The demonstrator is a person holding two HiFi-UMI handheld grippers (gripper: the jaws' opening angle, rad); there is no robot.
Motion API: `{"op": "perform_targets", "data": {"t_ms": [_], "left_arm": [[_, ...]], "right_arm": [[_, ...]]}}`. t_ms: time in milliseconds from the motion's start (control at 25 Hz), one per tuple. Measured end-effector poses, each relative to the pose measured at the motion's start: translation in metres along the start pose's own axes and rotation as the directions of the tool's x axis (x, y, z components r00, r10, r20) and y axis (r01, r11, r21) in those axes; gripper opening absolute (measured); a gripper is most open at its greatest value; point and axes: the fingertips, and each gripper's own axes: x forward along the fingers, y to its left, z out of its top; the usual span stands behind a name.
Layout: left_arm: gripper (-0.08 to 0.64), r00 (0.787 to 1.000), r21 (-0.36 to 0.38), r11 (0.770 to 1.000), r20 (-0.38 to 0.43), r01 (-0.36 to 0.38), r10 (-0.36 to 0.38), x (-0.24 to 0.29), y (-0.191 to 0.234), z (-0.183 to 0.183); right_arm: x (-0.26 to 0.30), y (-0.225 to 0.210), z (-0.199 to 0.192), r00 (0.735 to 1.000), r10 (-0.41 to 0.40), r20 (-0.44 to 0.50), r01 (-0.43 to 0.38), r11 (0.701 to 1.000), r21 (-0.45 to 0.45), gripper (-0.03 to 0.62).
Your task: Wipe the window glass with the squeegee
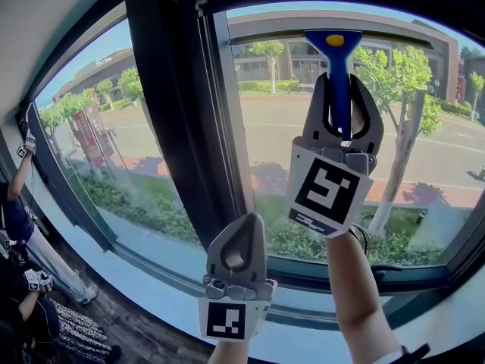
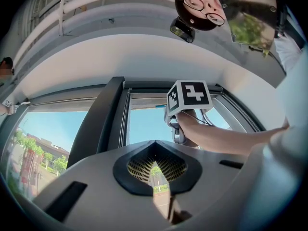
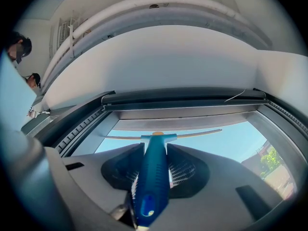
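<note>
A blue squeegee (image 1: 338, 74) with a yellow spot on its head is held upright against the window glass (image 1: 424, 135), its long blade (image 1: 265, 39) lying near the top of the pane. My right gripper (image 1: 339, 116) is shut on the blue handle (image 3: 153, 177); the blade (image 3: 202, 134) spans the glass just under the upper frame. My left gripper (image 1: 236, 250) hangs lower, in front of the dark window post (image 1: 178, 120), shut with nothing in it. The left gripper view shows the closed jaws meeting and the right gripper's marker cube (image 2: 189, 96) above.
A dark frame (image 1: 326, 275) and pale sill (image 1: 151, 279) run below the glass. A second pane (image 1: 98, 135) lies left of the post. People (image 1: 19, 226) stand at the far left by the window. Trees and a street show outside.
</note>
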Motion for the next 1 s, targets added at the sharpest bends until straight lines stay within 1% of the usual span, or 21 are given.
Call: {"op": "perform_targets", "data": {"t_ms": [160,480,680,1000], "left_arm": [[0.003,1.000,-0.007,1.000,-0.010,0.011,-0.011,-0.008,-0.007,-0.007],[0.003,0.999,-0.008,1.000,-0.037,0.013,-0.013,-0.003,-0.010,-0.010],[0.003,0.999,-0.019,1.000,-0.048,0.007,-0.008,-0.010,-0.005,-0.013],[0.003,0.997,-0.016,1.000,-0.071,-0.004,0.003,-0.015,-0.005,-0.018]], "right_arm": [[-0.014,-0.002,-0.009,1.000,-0.002,-0.014,0.002,1.000,-0.006,0.149],[-0.020,-0.003,-0.018,0.999,0.010,-0.043,-0.011,1.000,-0.014,0.149],[-0.030,0.002,-0.022,0.998,0.012,-0.055,-0.013,1.000,-0.012,0.150],[-0.045,0.002,-0.032,0.998,0.013,-0.068,-0.014,1.000,-0.011,0.149]]}}
